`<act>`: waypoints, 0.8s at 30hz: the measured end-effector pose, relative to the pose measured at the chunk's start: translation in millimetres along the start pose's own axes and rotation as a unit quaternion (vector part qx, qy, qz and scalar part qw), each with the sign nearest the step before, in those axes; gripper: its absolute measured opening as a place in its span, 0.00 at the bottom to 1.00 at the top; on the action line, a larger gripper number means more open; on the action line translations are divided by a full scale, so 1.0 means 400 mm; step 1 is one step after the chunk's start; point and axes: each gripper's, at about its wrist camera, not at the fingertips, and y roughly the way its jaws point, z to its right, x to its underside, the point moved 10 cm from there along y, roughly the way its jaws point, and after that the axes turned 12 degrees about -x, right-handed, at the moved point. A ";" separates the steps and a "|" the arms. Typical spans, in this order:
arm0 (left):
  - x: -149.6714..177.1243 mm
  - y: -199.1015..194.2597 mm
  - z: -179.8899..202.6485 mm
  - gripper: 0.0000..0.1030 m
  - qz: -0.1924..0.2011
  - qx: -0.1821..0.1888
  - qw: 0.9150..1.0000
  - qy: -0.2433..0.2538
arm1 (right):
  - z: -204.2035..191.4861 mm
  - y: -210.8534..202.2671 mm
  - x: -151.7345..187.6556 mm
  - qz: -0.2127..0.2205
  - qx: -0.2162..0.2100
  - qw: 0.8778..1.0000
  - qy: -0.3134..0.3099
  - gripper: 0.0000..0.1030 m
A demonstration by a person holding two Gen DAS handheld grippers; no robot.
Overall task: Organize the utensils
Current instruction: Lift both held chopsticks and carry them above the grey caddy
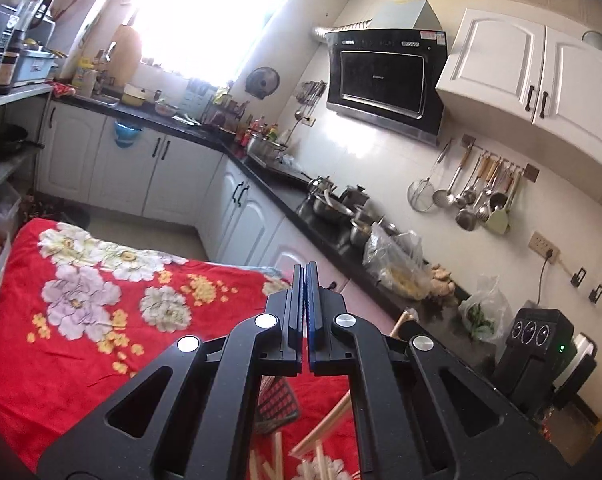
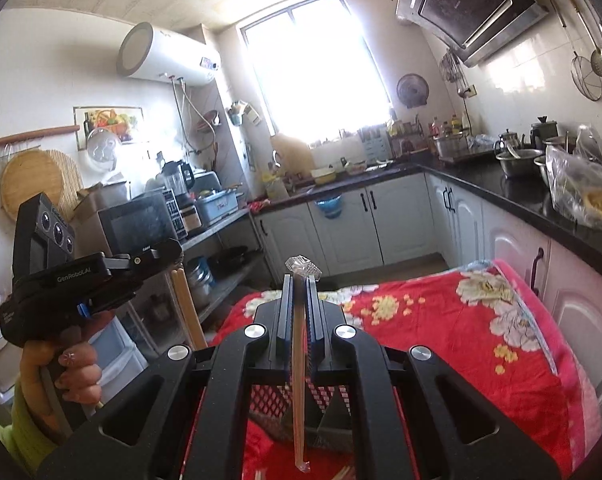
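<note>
My right gripper point(image 2: 299, 280) is shut on a thin chopstick in a clear plastic wrapper point(image 2: 299, 380). It runs along the jaws, and its crumpled wrapper end pokes out past the tips. My left gripper point(image 1: 305, 270) is shut with nothing showing between its pads; the right wrist view shows it raised at the left, held by a hand point(image 2: 67, 368). A pair of wooden chopsticks point(image 2: 187, 304) leans up just below its fingers. Whether they touch the fingers I cannot tell. A dark mesh utensil holder point(image 1: 279, 402) lies on the red flowered cloth point(image 1: 81, 320) under both grippers. Several loose chopsticks point(image 1: 319, 458) lie beside it.
A black countertop point(image 1: 325, 248) with steel pots point(image 1: 333, 208) and plastic bags point(image 1: 393, 264) runs along the right. Ladles and skimmers point(image 1: 477, 196) hang on the wall above it. In the right wrist view a shelf with a microwave point(image 2: 141, 220) stands at the left.
</note>
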 end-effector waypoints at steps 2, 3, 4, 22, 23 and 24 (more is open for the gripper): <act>-0.015 0.007 0.004 0.00 0.009 -0.005 1.000 0.004 | 0.006 0.010 -0.017 0.006 0.004 1.000 -0.001 0.06; -0.023 0.010 0.008 0.00 0.017 -0.009 1.000 0.008 | 0.008 0.012 -0.023 0.008 0.006 1.000 -0.001 0.06; -0.030 0.014 0.012 0.00 0.023 -0.011 1.000 0.012 | 0.011 0.015 -0.029 0.011 0.008 1.000 -0.002 0.06; 0.018 0.131 -0.058 0.00 0.022 -0.028 0.999 0.006 | 0.101 0.084 0.014 0.034 0.060 0.997 -0.037 0.06; 0.028 0.139 -0.064 0.00 0.018 -0.027 0.999 0.004 | 0.107 0.091 0.026 0.034 0.062 0.997 -0.036 0.06; 0.036 0.145 -0.070 0.00 0.015 -0.025 1.000 0.000 | 0.112 0.094 0.033 0.034 0.063 0.997 -0.034 0.06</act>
